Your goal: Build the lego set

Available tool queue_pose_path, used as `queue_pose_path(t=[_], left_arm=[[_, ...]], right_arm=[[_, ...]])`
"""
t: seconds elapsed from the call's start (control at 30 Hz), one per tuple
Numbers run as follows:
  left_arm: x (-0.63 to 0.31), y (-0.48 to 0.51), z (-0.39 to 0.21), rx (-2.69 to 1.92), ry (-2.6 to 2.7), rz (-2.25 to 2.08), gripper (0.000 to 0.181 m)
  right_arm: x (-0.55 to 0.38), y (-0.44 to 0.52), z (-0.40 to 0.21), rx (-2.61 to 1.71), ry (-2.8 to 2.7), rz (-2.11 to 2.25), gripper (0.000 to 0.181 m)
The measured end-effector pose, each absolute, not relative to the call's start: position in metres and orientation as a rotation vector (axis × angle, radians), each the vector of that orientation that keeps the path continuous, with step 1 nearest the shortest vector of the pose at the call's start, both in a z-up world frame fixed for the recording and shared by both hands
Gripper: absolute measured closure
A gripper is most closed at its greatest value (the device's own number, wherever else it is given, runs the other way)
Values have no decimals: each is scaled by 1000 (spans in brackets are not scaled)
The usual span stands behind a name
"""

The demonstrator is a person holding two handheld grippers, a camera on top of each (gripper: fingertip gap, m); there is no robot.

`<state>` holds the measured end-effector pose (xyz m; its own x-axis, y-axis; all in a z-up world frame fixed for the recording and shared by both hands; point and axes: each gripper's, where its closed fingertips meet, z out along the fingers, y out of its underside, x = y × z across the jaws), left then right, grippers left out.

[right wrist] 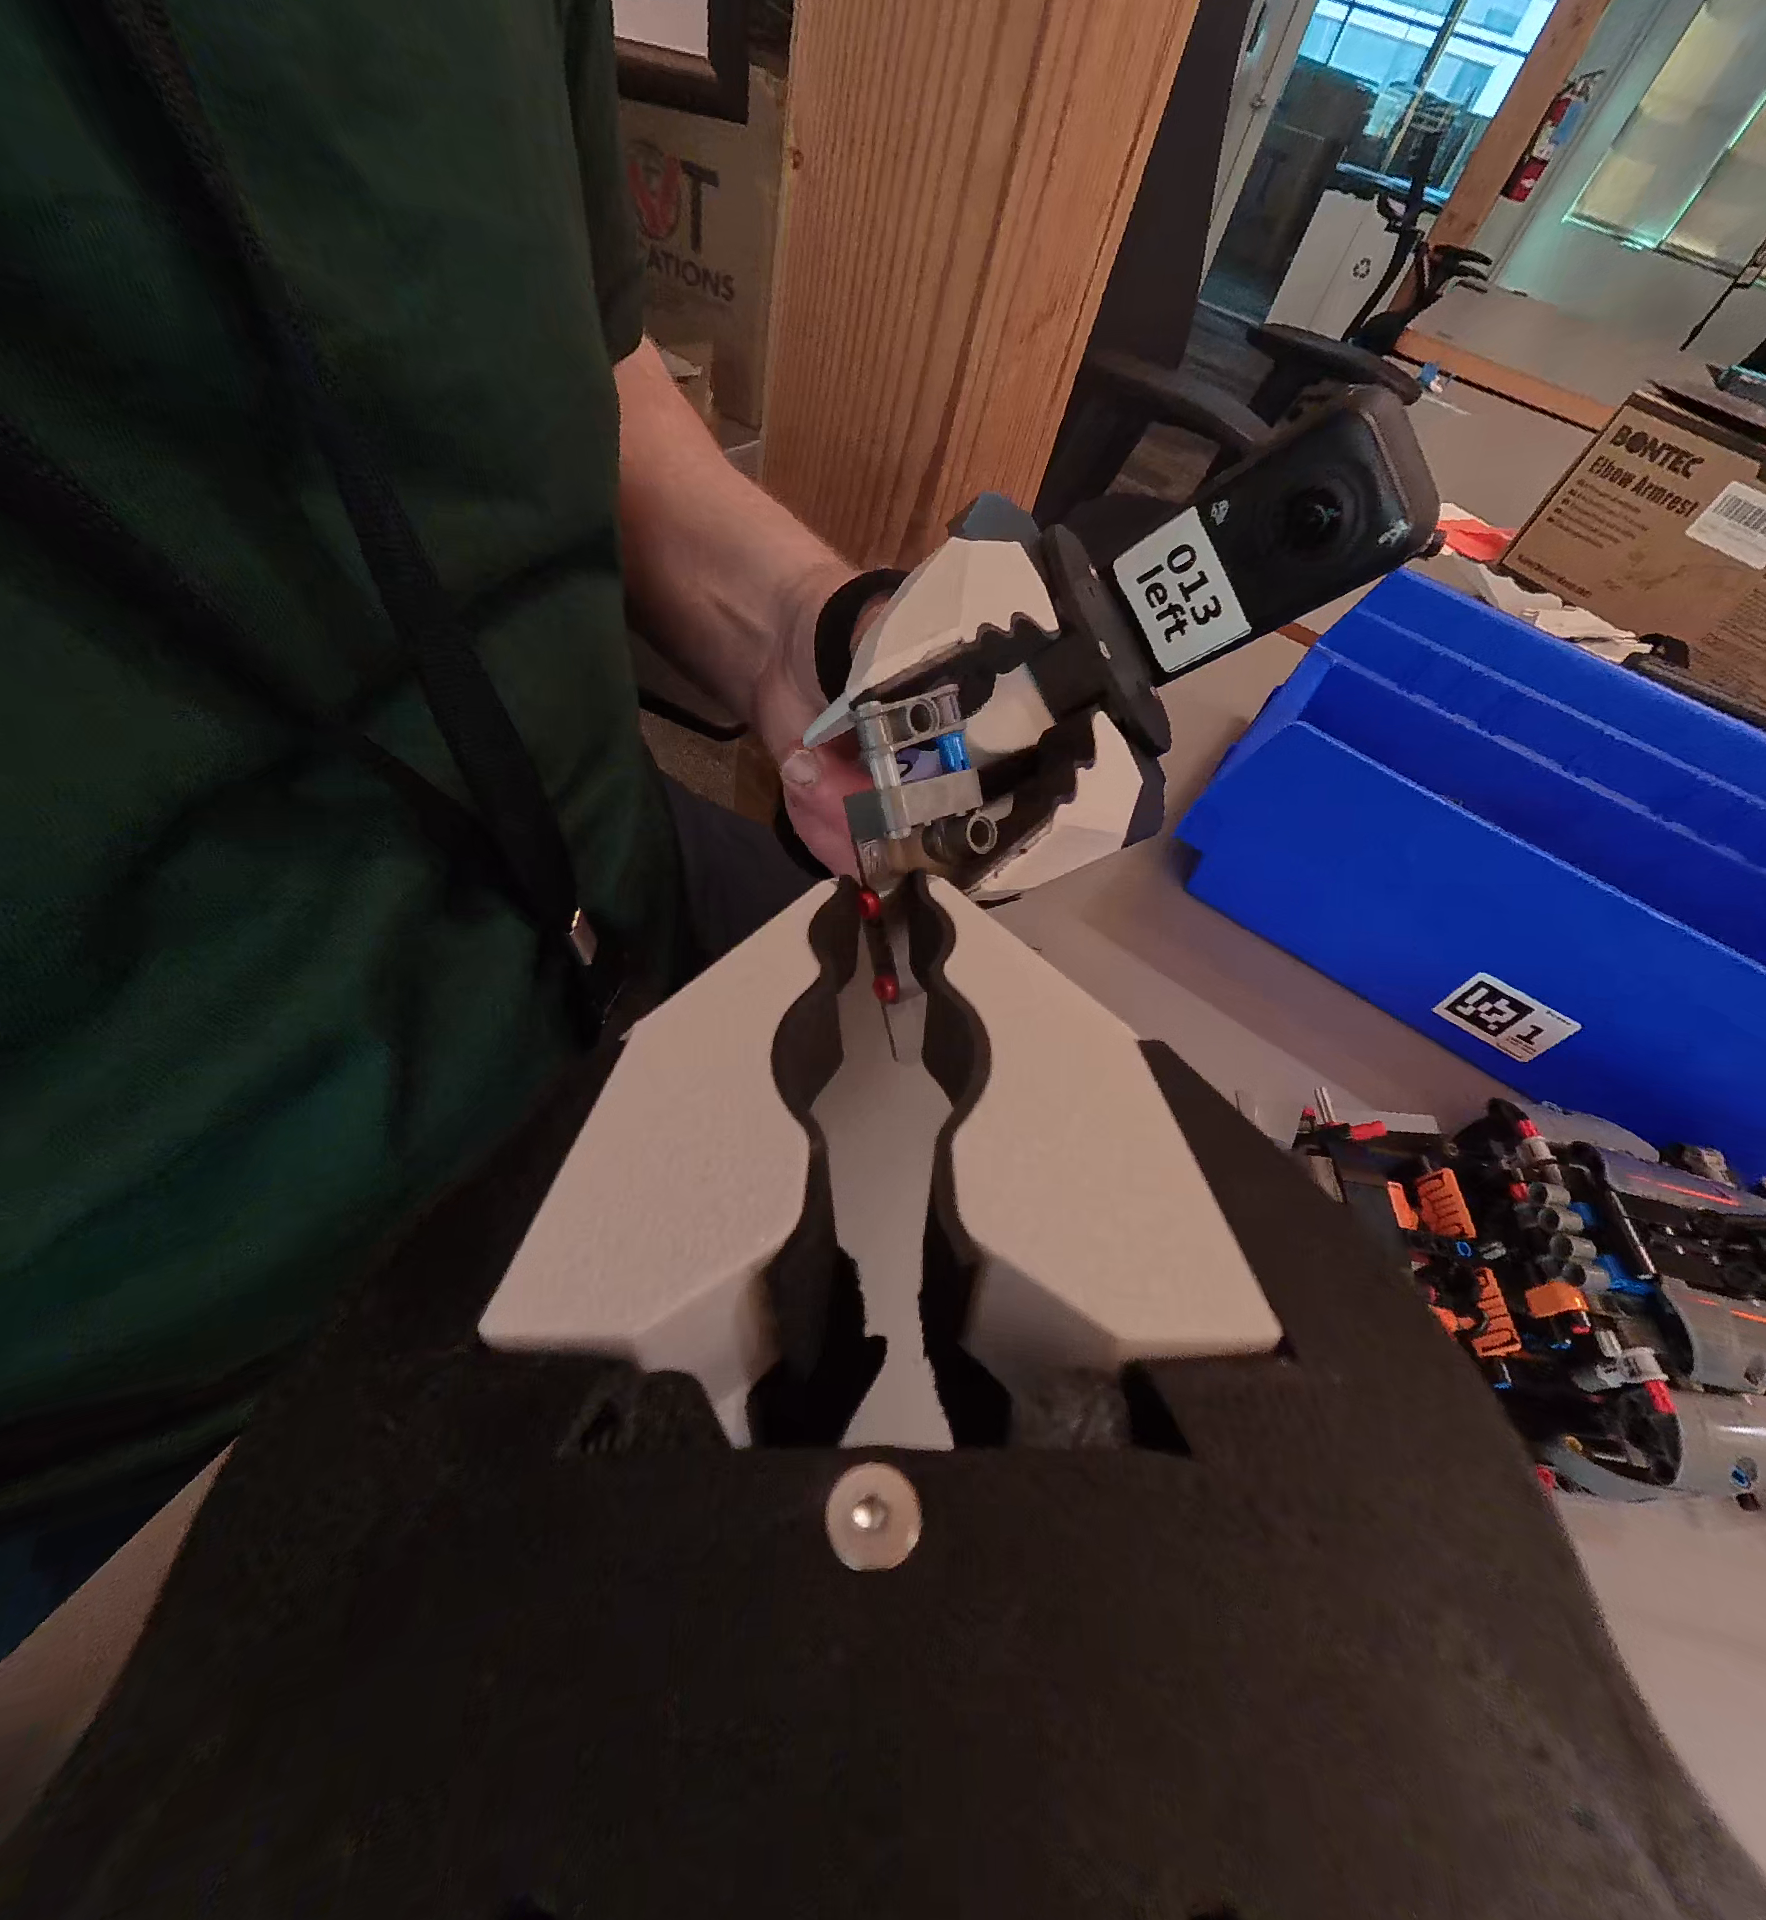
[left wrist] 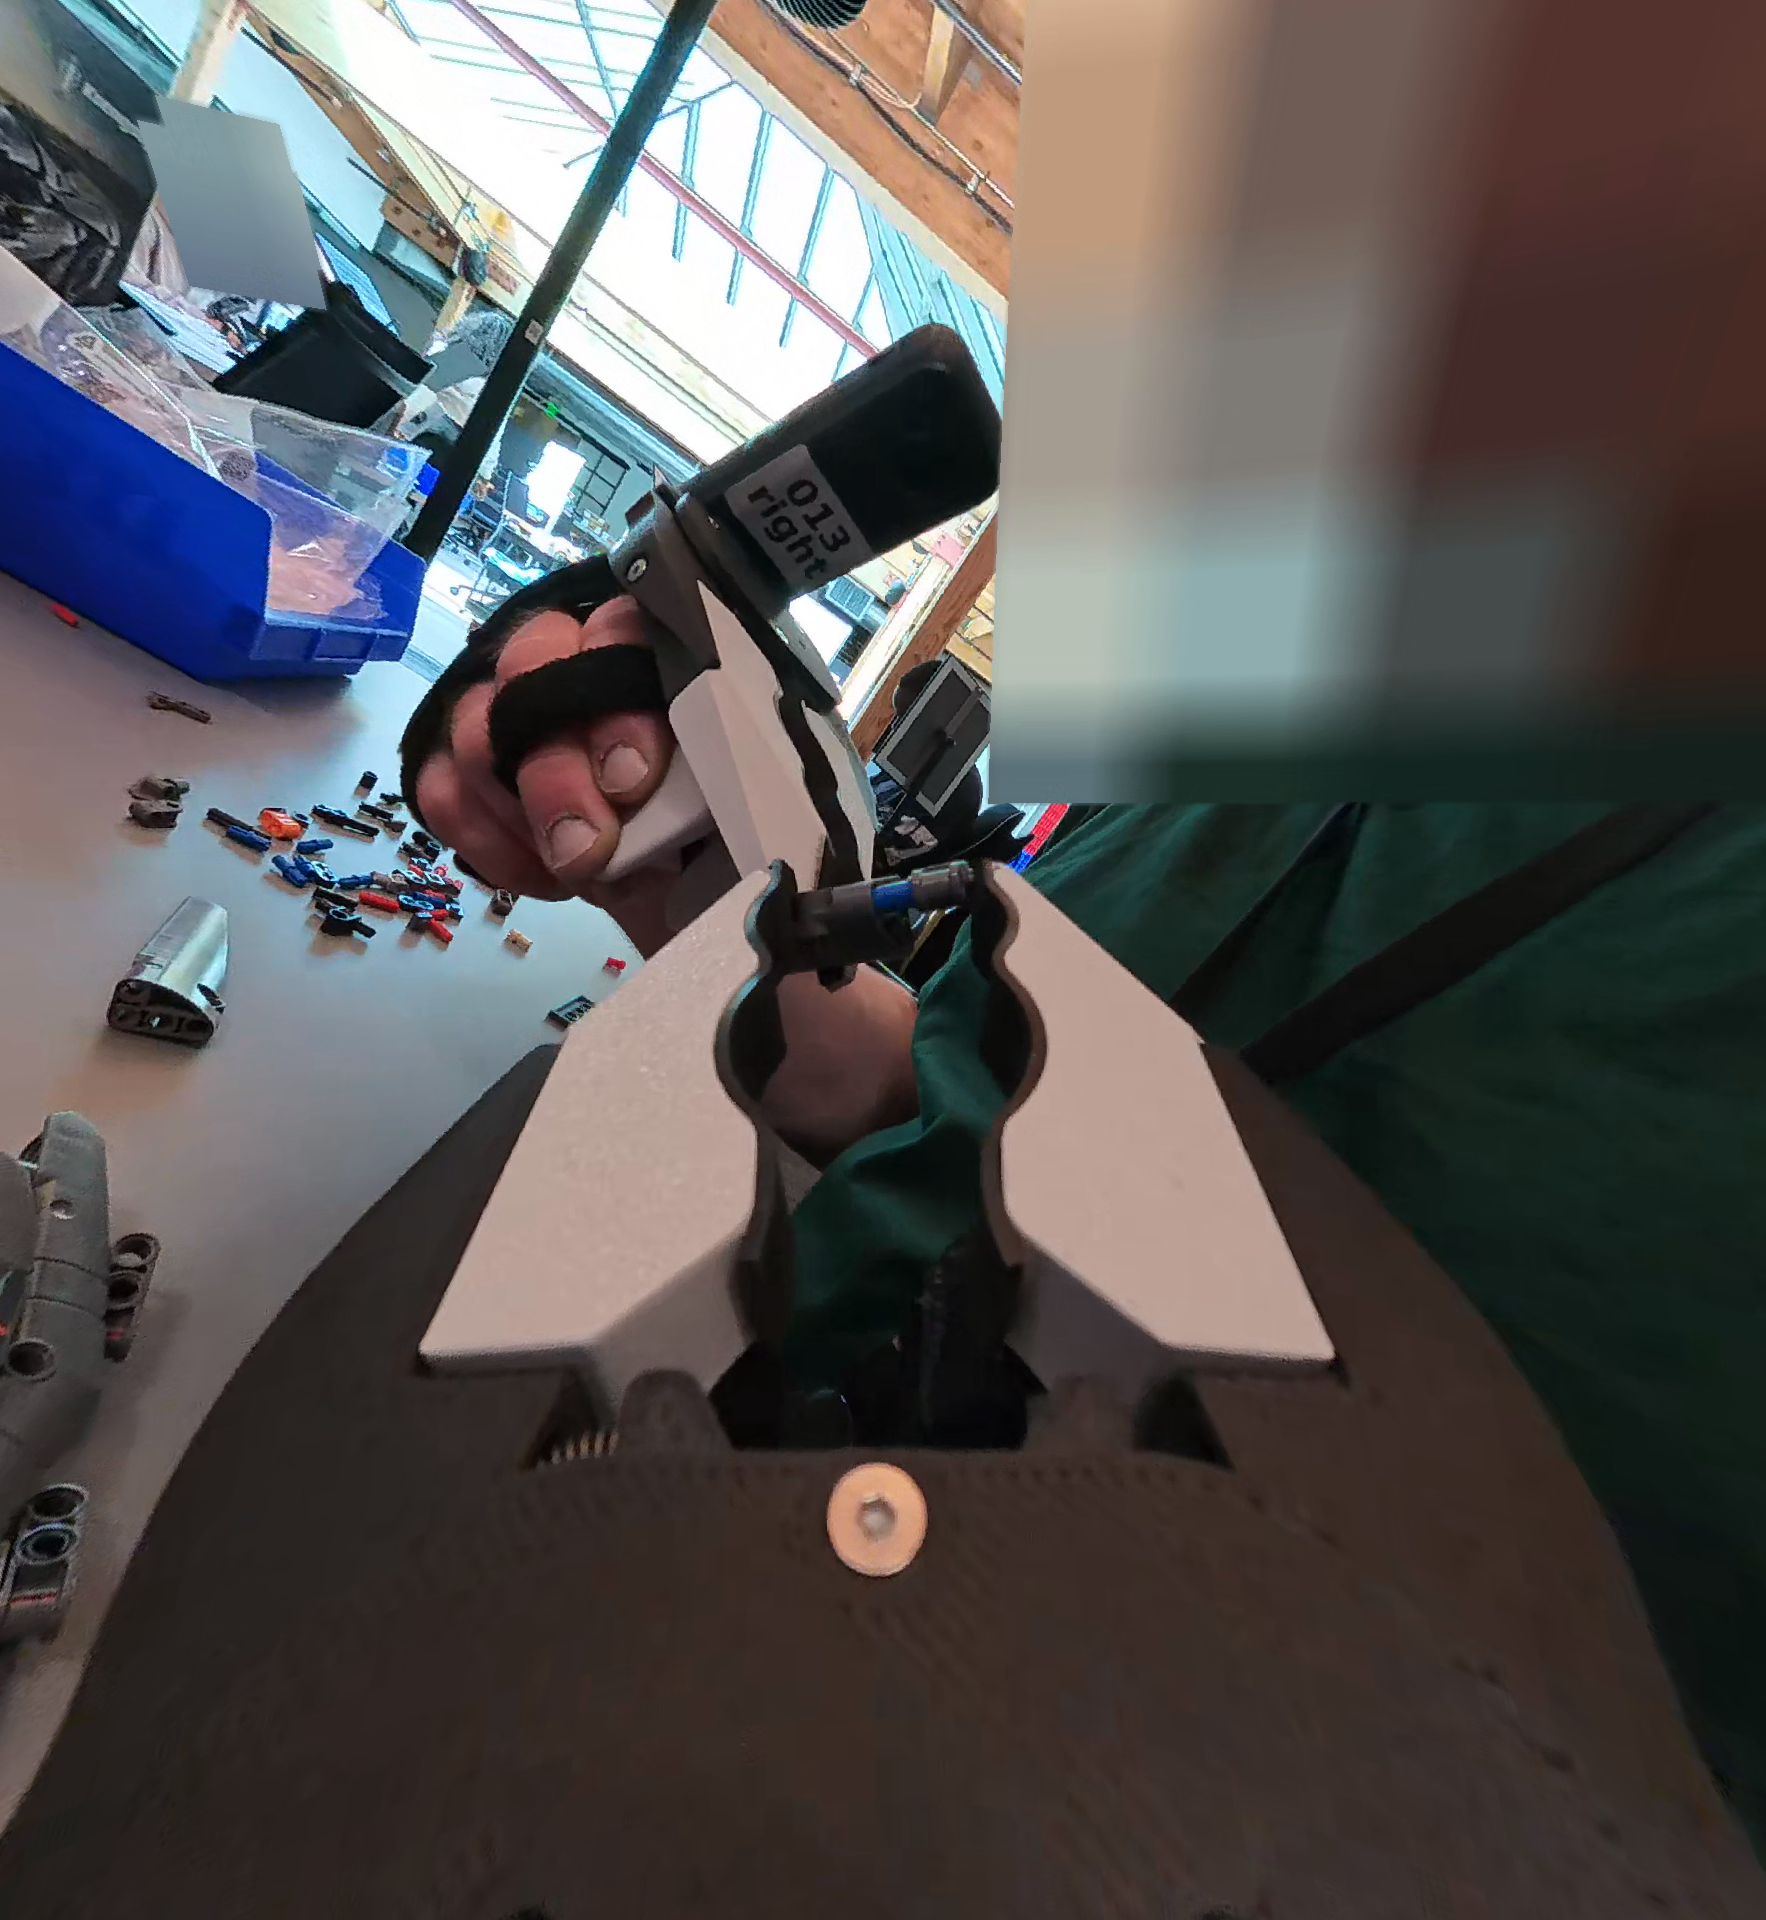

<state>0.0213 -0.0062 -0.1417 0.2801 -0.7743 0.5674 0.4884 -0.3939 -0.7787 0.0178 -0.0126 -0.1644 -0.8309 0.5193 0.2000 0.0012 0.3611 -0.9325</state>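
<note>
Left claw (left wrist: 874,899) is closed down on a small grey lego sub-assembly (left wrist: 884,896) with a blue pin, gripped at the fingertips, held up in the air in front of the person's green shirt (left wrist: 1481,1039). From the right wrist view the same left claw (right wrist: 905,774) shows the sub-assembly (right wrist: 910,779) more clearly: grey beams with holes, a blue pin, pinched between the tips. Right claw (right wrist: 884,935) is nearly closed at its tips on a thin black axle with red bushes (right wrist: 881,961); the axle's upper end sits just under the sub-assembly, touching or nearly so, cannot tell which. In the left wrist view the right claw (left wrist: 827,862) comes in from above at the sub-assembly, with the person's hand (left wrist: 557,748) wrapped around its handle under a black strap; the axle is not visible there. Only the left view shows scattered loose lego pieces (left wrist: 370,873) in black, blue and red on the bench (left wrist: 339,1039), a silver curved panel piece (left wrist: 178,971), and a blue bin (left wrist: 162,530) with clear plastic bags. Only the right view shows the partly built lego car (right wrist: 1585,1299), grey with orange and blue, lying on the bench (right wrist: 1689,1662) beside a blue bin (right wrist: 1533,862), plus a wooden post (right wrist: 962,260) and a cardboard box (right wrist: 1689,520).
</note>
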Motion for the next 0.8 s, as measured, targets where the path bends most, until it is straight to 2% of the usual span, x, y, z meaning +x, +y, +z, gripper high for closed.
queue_pose_path(t=[0.3,0.4,0.57,0.8], left_arm=[[20,-5,-144,-1476,363,-1195,150],[15,-2,-143,-1509,438,-987,149],[9,4,-138,-1558,594,-615,149],[5,10,-133,-1572,737,-372,149]], right_arm=[[13,-11,-165,-541,-2142,1554,171],[13,-8,-161,-607,-2118,1609,155],[6,-7,-145,-754,-1978,1747,148],[12,-1,-130,-815,-1885,1793,149]])
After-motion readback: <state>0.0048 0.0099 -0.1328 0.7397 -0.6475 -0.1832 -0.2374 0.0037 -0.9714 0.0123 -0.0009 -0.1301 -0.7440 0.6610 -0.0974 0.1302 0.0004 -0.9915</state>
